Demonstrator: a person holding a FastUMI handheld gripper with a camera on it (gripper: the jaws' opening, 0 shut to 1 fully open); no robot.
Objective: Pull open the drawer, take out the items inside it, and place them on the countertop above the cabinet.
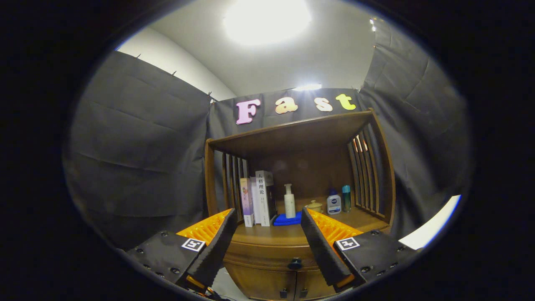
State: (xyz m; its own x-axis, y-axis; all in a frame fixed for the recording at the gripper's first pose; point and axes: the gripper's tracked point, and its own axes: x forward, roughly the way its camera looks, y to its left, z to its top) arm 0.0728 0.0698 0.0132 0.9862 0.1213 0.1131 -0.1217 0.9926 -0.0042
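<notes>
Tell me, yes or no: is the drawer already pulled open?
No. The drawer sits flush in the cabinet front, its dark knob untouched, with the open gripper apart from it.

countertop [267,239] — books [259,198] | pump bottle [289,201] on blue cloth [287,220] | jar [314,205] — two bottles [338,201]

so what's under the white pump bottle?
A folded blue cloth lies under the pump bottle on the countertop. Gripper open, short of the shut drawer; contents hidden.
</notes>
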